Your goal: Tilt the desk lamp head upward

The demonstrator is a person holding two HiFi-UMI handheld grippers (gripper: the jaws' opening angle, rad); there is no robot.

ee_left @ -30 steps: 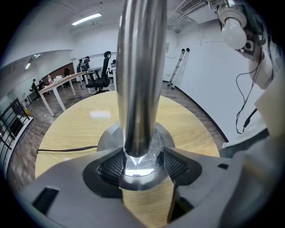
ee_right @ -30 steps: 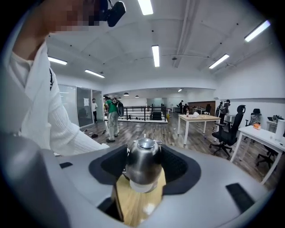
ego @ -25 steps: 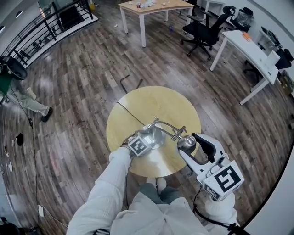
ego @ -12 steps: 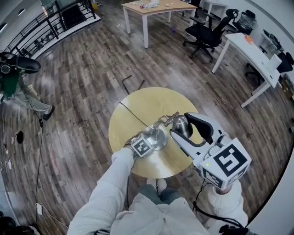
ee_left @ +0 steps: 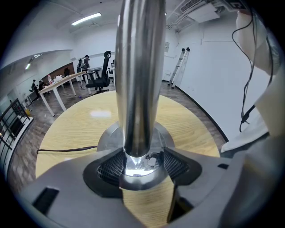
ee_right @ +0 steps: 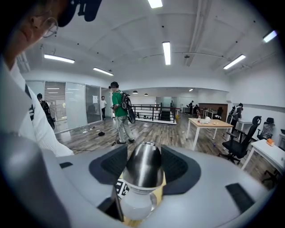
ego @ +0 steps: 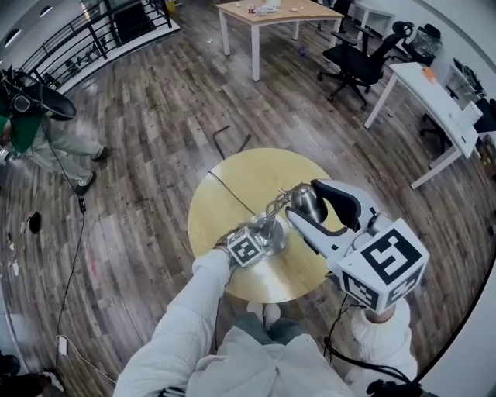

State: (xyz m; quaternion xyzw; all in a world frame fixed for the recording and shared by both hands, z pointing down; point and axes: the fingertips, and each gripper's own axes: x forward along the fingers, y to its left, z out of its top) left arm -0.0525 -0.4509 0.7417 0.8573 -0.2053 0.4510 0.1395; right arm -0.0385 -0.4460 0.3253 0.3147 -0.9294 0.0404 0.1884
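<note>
A silver desk lamp stands on a round yellow table (ego: 248, 174). My left gripper (ego: 265, 231) is low over the lamp's round base (ego: 276, 235). In the left gripper view its jaws (ee_left: 139, 165) are shut on the upright pole (ee_left: 139, 80) just above the base (ee_left: 107, 139). My right gripper (ego: 311, 200) is shut on the lamp head (ego: 308, 205), lifted above the table's right half. In the right gripper view the chrome head (ee_right: 143, 164) sits between the pads (ee_right: 109, 167), its bulb (ee_right: 135, 204) facing the camera. A dark cable (ego: 225, 191) runs off the table's far left edge.
A wooden desk (ego: 271, 12) stands at the back, an office chair (ego: 360, 58) and a white desk (ego: 434, 101) at the right. A person in green (ego: 39, 132) walks at far left near a floor cable (ego: 74, 256). A railing (ego: 101, 35) runs along the back left.
My right gripper has risen and moved left with the lamp head, folding the lamp arm closer to the pole. The left gripper stayed on the pole. The person at far left has stepped along.
</note>
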